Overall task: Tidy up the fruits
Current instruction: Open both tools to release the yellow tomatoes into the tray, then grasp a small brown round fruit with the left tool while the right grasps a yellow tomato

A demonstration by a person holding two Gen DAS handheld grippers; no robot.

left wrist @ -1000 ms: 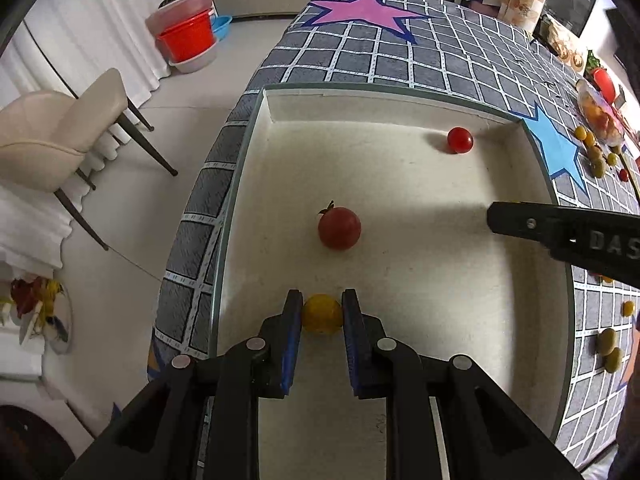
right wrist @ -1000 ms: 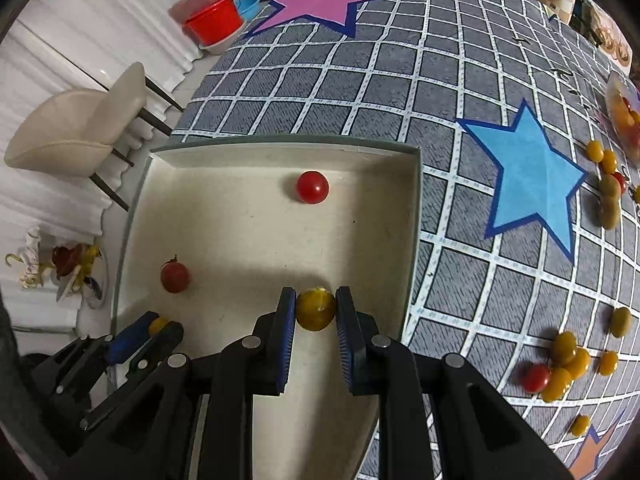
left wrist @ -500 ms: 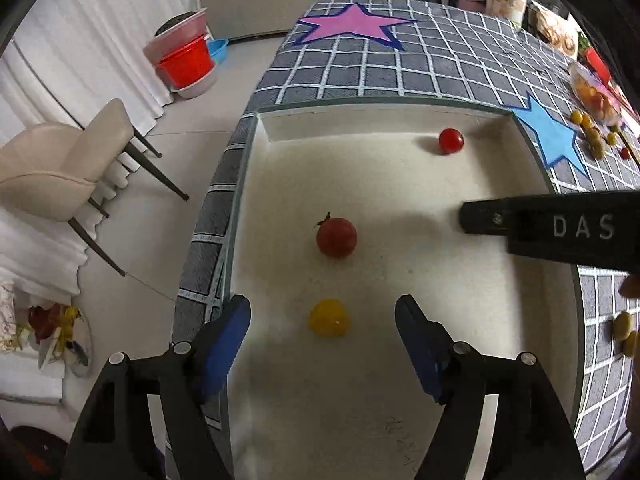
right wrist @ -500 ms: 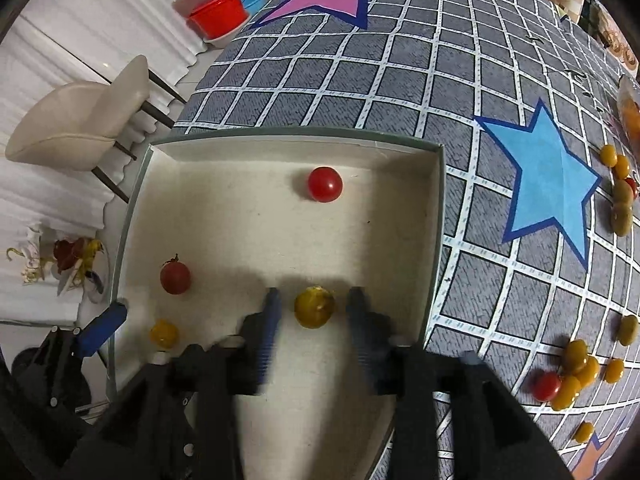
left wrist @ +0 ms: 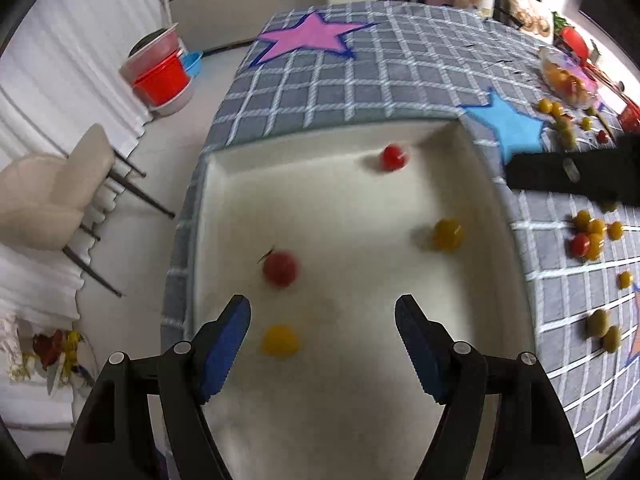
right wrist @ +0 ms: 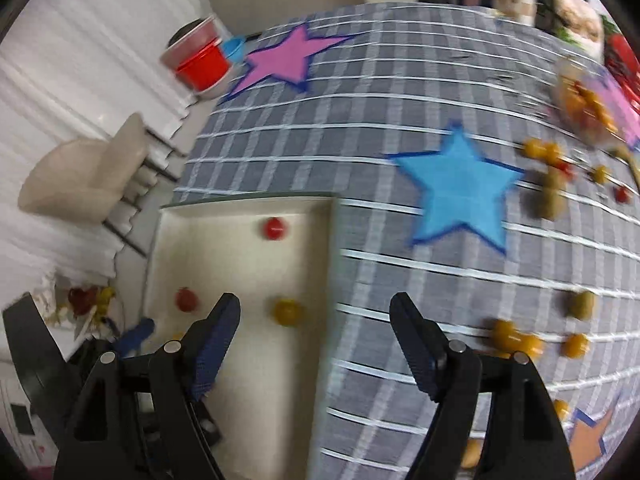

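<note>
Step in hand, as I judge it: fetch the next fruit for the tray (left wrist: 492, 184).

Left gripper (left wrist: 322, 340): jaws spread wide, holding nothing, above the tray's near end. A yellow fruit (left wrist: 280, 340) lies on the tray floor between its fingers, nearer the left one, touching neither.

Right gripper (right wrist: 314, 336): jaws wide, empty, straddling the tray's right wall; this view is blurred.

In the tray: yellow fruit at the near end; stemmed red tomato (left wrist: 281, 267) just beyond it; second yellow (left wrist: 448, 233) near the right wall; small red (left wrist: 393, 157) near the far wall. All well apart.

To do it well, I would lift clear of the wall first, pick a loose fruit standing alone, and close gently, since these look soft and apt to roll.

Outside the tray, to its right: cloth (right wrist: 360, 128), blue star (right wrist: 460, 188), a clump of yellow fruits (right wrist: 516, 338) near the gripper, an olive-coloured one (right wrist: 582, 304) beyond, more scattered farther off. The clump is crowded; neighbours could be knocked.

To the tray's left: chair (left wrist: 52, 196) and red tubs (left wrist: 162, 76) on the floor.
</note>
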